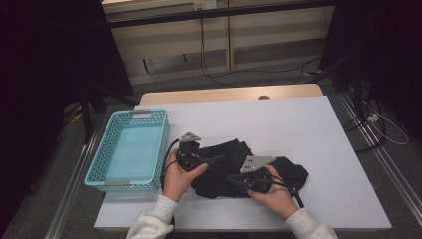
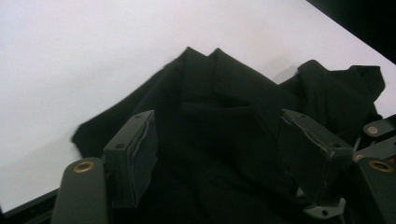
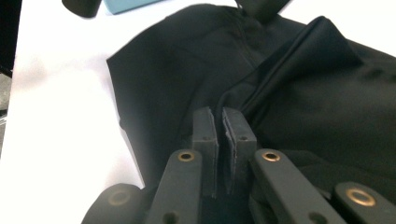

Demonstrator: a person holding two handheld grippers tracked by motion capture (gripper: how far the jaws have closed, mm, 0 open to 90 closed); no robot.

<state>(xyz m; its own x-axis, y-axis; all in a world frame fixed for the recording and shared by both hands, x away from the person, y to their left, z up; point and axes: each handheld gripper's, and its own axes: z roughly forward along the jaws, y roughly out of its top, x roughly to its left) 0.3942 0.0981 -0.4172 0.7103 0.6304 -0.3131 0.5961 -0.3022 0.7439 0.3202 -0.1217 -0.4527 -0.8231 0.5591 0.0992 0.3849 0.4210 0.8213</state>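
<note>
At lower centre of the high view, the black cloth (image 1: 234, 167) lies crumpled on the white table (image 1: 308, 149), soft, light and limp; left gripper (image 2: 224, 154) stands spread above it, right gripper (image 3: 225, 140) pinches a fold, so grip at edges.

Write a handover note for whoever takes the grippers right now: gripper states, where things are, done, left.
Left gripper: jaws open, standing over the crumpled black fabric garment, not clamping it.
Right gripper: jaws shut; whether any cloth is pinched between them cannot be told.
The garment lies bunched on the white table, near the front edge.
The light blue perforated plastic basket sits to its left, nothing in it.
Done: no neat fold visible.
Left: probably fold the garment, then basket it.
</note>
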